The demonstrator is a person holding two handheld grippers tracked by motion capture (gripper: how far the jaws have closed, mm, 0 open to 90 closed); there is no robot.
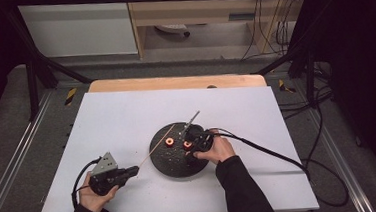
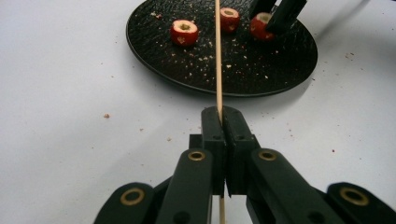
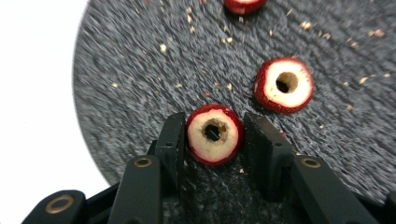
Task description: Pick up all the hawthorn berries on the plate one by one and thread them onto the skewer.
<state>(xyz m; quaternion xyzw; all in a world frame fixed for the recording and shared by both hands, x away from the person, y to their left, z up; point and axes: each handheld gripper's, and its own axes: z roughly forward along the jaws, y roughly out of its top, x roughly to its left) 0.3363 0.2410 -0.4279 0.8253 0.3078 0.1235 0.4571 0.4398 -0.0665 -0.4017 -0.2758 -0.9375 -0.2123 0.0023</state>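
Red cored fruit point(image 3: 214, 134) sits between the right gripper's point(image 3: 214, 140) jaws on the black plate point(image 3: 140, 70), the pads pressed to its sides, so the pick-up looks in hand. Beside the plate, the left gripper point(image 2: 222, 122) is clamped tight on a wooden skewer point(image 2: 217, 56) that points over the plate. Next, I'd guess, the fruit gets lifted and its hole lined up with the skewer tip.
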